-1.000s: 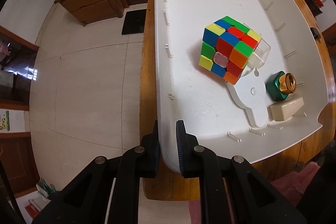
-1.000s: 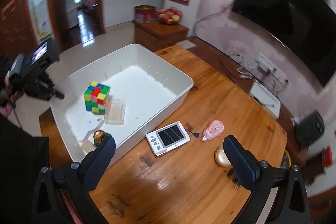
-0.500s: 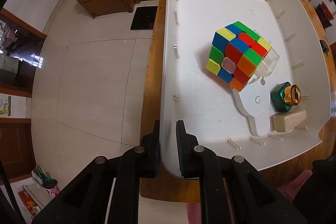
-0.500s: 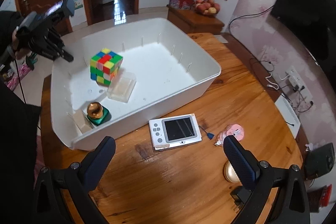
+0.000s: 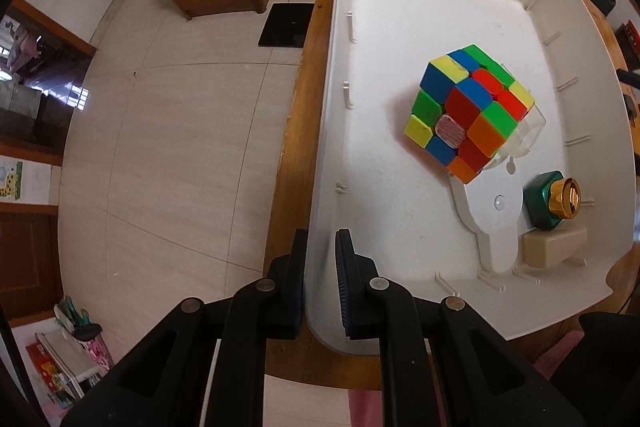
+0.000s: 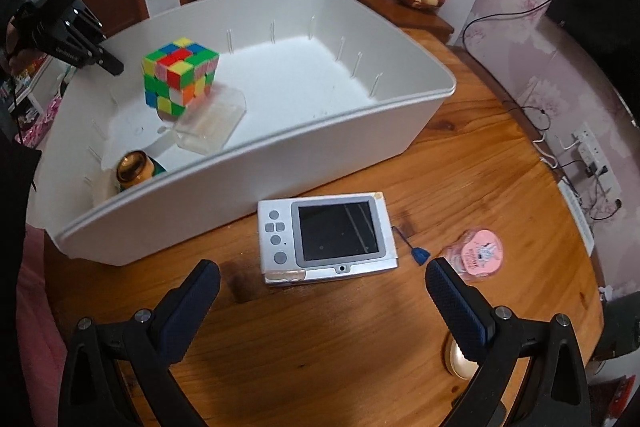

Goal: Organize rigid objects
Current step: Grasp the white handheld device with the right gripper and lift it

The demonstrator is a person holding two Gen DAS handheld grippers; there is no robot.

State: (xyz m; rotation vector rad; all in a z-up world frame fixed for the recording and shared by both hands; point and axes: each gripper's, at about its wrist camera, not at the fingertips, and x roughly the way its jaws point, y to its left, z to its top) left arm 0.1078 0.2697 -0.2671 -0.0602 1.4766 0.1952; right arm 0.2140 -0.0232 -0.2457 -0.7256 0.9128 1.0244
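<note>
1. The left claw (image 5: 320, 283) is pinching the rim of the white bin (image 5: 400, 7) at its corner, apparently to steady it while things are loaded.
2. The right claw (image 6: 322, 287) is spread wide above the silver device (image 6: 326, 237), which lies flat on the bench (image 6: 480, 167) just outside the bin's near wall, at 12 o'clock from the claw.
3. Already in the bin: colour cube (image 6: 180, 81), clear box (image 6: 210, 123), green bottle (image 5: 554, 201).
4. The pink packet (image 6: 478, 253) waits at 2 o'clock.

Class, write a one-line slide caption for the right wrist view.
Open right gripper hovers over a silver camera on the wooden table, beside a white bin holding a puzzle cube.
</note>
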